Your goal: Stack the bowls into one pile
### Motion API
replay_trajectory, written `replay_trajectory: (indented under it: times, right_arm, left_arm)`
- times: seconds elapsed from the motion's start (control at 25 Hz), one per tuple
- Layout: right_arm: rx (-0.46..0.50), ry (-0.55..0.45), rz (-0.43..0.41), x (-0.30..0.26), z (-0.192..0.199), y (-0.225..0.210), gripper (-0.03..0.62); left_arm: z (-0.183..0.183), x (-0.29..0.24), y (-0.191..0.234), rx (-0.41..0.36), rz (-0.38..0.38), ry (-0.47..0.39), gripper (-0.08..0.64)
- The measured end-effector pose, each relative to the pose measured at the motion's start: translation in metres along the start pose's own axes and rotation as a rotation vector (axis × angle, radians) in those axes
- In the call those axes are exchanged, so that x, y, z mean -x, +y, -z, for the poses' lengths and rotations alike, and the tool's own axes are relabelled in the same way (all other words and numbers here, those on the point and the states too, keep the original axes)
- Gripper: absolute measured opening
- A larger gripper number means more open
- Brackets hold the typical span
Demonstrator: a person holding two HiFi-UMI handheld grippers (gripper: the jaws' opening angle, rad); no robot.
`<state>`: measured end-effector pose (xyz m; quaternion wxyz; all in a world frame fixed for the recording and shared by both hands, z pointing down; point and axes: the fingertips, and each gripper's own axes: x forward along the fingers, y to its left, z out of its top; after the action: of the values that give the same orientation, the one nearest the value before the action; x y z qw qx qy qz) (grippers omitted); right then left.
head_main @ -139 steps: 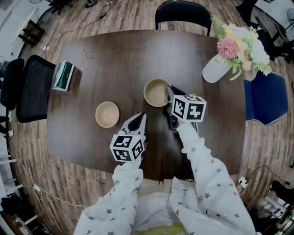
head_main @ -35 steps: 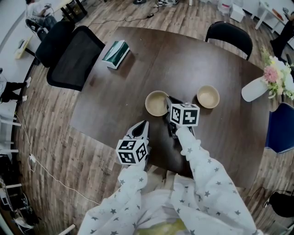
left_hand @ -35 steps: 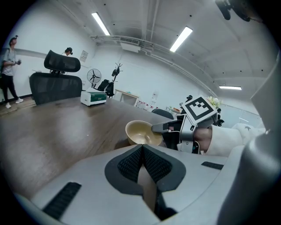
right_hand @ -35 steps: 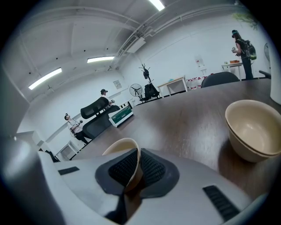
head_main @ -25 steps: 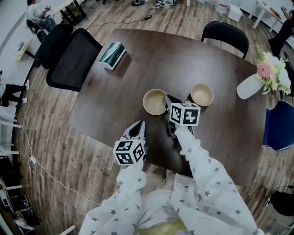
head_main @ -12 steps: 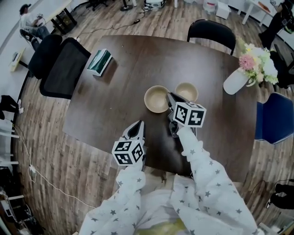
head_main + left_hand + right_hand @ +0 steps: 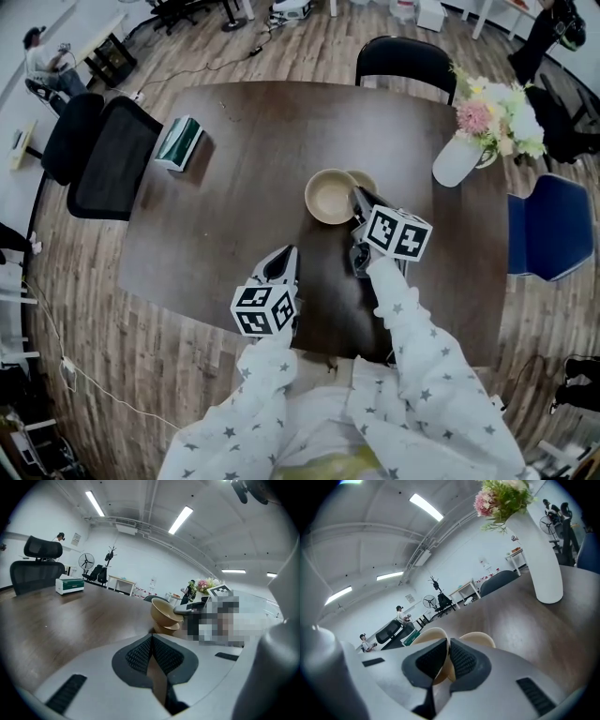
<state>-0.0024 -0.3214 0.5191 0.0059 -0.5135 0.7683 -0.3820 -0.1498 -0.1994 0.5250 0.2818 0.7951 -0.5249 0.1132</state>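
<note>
The upper bowl [image 7: 331, 196] is gripped by its rim in the right claw [image 7: 355, 196] — poised, it seems, just over the second bowl [image 7: 365, 178] on the counter [image 7: 234, 159]. The left claw [image 7: 285, 260] is closed on nothing — well apart from both.

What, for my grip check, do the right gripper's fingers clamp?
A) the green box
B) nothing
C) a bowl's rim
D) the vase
C: the fingers of the right gripper pinch the rim of the tan bowl, tilted above the second bowl.
</note>
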Motion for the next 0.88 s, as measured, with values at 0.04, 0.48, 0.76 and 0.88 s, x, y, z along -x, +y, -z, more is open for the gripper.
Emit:
replay_trajectory:
  times: [0.04,0.48,0.76,0.88]
  right_arm:
    - [-0.009,-0.011,0.011,0.002,-0.003,-0.005,0.038]
    - [-0.080,-0.060,0.129,0.009,-0.017,-0.052,0.038]
    - [-0.083,-0.034,0.166,0.005,-0.009,-0.064,0.038]
    - [-0.065,-0.024,0.163,0.001,-0.007,-0.062,0.039]
  left_arm:
    - [0.001,-0.003,-0.004,-0.003,0.008,0.005,0.025]
    - [0.001,-0.025,-0.019,-0.011,0.042,0.031,0.025]
    - [0.003,-0.030,-0.020,-0.008,0.047,0.041,0.025]
    - [0.003,-0.029,-0.017,-0.006,0.043,0.042,0.025]
